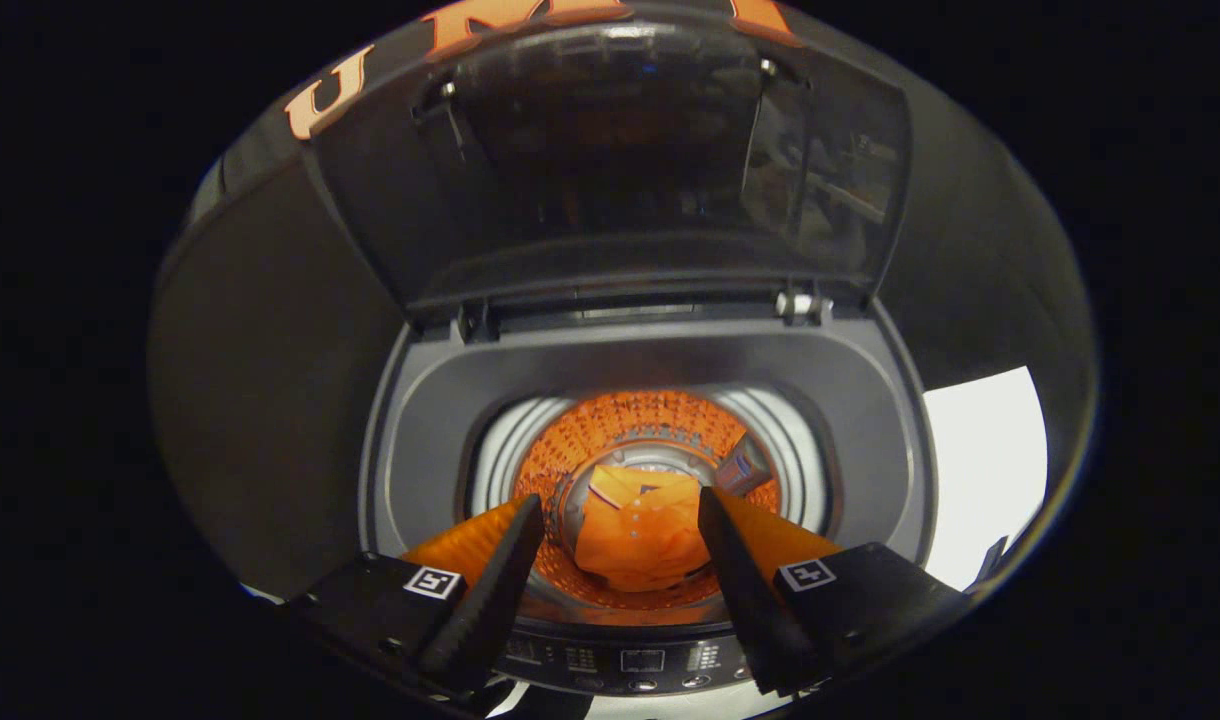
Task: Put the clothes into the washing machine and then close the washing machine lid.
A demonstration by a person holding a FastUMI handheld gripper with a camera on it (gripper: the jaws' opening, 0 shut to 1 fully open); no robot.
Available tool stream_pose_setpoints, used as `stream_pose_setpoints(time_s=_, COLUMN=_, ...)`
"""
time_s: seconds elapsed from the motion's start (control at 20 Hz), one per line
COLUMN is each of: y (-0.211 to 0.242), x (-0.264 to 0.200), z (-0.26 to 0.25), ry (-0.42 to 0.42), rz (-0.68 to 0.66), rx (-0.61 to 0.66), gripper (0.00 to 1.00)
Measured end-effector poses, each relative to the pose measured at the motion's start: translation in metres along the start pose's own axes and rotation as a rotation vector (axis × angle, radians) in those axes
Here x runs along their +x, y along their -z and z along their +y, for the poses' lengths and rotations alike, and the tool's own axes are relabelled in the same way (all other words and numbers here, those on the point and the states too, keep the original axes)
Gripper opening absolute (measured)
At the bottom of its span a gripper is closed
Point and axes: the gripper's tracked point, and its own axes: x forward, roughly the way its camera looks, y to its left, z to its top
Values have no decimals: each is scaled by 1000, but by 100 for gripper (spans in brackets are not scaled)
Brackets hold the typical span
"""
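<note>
A grey top-loading washing machine point(870, 420) stands ahead with its lid point(620, 170) raised upright at the back. Down in the drum point(660, 420) lies a folded orange polo shirt point(640, 530) with white collar trim and small buttons. My gripper point(620, 525) hovers above the machine's front edge, open, with nothing between its fingers. The shirt shows through the gap between the fingers, well below them. The drum's perforated wall glows orange around the shirt.
The machine's control panel point(640, 660) with buttons runs along the front edge just under my fingers. A white surface point(980, 470) lies to the right of the machine. Dark booth wall stands behind and to the left.
</note>
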Motion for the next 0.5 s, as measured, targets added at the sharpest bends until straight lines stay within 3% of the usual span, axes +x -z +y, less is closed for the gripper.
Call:
stream_pose_setpoints(time_s=0.2, y=-53, x=-41, z=-5, ry=0, rz=-135, rx=-10, gripper=100)
stream_pose_setpoints(time_s=0.5, y=-170, x=-112, z=15, ry=-16, rz=-353, rx=-41, gripper=99)
